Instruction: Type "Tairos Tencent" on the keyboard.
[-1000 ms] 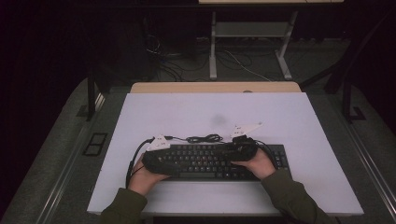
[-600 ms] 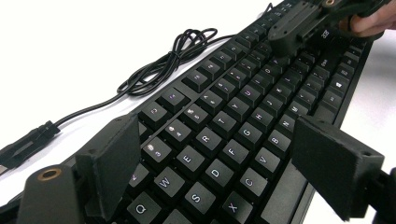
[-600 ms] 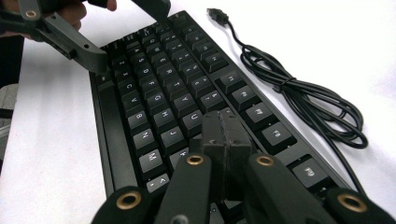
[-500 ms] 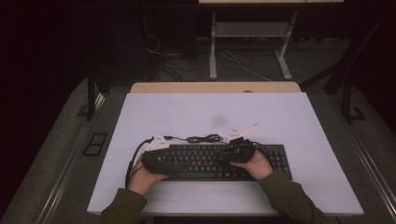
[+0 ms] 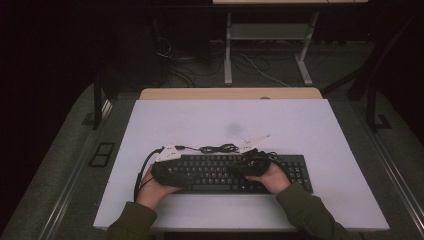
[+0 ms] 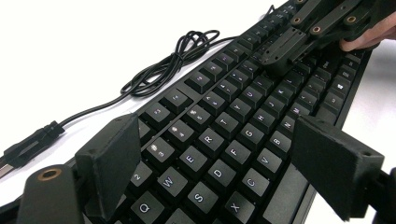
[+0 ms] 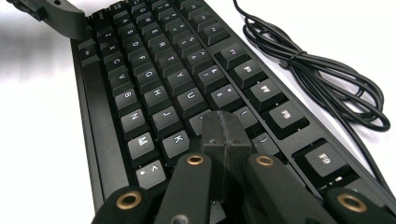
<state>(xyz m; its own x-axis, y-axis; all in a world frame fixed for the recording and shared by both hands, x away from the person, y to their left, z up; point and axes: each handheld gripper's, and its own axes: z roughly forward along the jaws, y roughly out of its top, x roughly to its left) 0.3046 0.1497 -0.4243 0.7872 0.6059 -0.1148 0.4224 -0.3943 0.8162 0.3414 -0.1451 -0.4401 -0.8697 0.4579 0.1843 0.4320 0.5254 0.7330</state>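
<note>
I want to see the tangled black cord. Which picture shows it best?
The left gripper view: the cord lies coiled on the table beside the keyboard, plug included. The right gripper view shows only the coil; the high view shows it tiny.

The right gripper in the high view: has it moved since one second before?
Yes, slightly. Against the fixed keyboard, the right gripper has shifted a little left along the keys and nearer the person. Its jaws have just been closing, nothing between them, and now stand shut.
</note>
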